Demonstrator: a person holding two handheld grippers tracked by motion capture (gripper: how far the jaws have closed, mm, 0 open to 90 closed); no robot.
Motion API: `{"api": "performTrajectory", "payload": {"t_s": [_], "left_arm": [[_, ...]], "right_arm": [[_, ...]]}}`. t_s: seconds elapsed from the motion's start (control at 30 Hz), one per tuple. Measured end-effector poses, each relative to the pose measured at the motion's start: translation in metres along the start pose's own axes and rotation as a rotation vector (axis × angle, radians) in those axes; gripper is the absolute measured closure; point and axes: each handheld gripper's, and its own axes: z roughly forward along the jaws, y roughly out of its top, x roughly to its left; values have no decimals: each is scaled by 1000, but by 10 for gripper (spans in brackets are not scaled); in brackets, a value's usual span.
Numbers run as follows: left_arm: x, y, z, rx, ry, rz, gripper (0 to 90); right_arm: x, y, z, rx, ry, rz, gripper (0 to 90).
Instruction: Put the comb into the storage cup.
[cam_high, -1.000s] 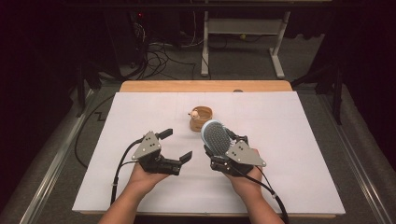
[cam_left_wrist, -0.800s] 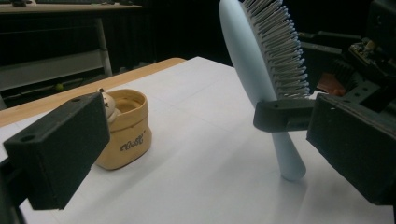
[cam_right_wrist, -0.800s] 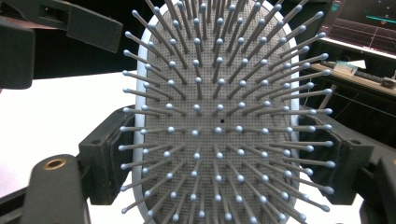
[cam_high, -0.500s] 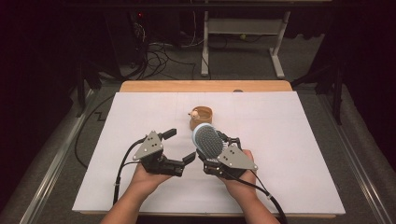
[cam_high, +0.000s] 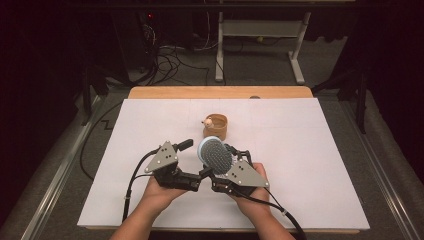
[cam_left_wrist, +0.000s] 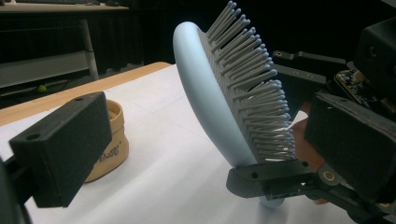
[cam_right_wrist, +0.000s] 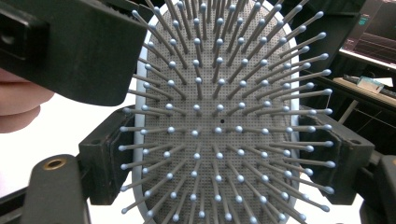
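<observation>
Hairbrush (cam_high: 216, 155) clamped in right gripper (cam_high: 226, 161), head upright, bristles faced toward holder, just this side of cup (cam_high: 215, 127). Left gripper (cam_high: 186, 161) held apart, empty, immediately left of brush.

The hairbrush (cam_high: 216, 155) handle is mostly buried: in the high view the right gripper (cam_high: 231, 159) covers it, and in the left gripper view just a stub pokes out at bottom center under a black jaw. In the right gripper view the brush runs off the top and bottom edges. The tan cup (cam_left_wrist: 110, 140) at left is half hidden behind a jaw pad, print too blurry to read. Both forearms are cut by the bottom edge.
</observation>
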Motion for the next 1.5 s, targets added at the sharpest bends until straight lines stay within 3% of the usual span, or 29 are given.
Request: {"api": "performTrajectory", "payload": {"t_s": [0.53,0.93,1.2,1.5], "left_arm": [[2,1,-3,-7,-10,-28,32],[2,0,-2,-11,-36,-53,149],[2,0,-2,-15,-52,-70,174],[0,-1,-1,-22,-53,-55,260]], "right_arm": [[9,2,1,-6,10,-28,207],[12,0,3,0,18,-36,207],[16,1,4,-3,24,-47,207],[17,2,4,-2,22,-47,207]]}}
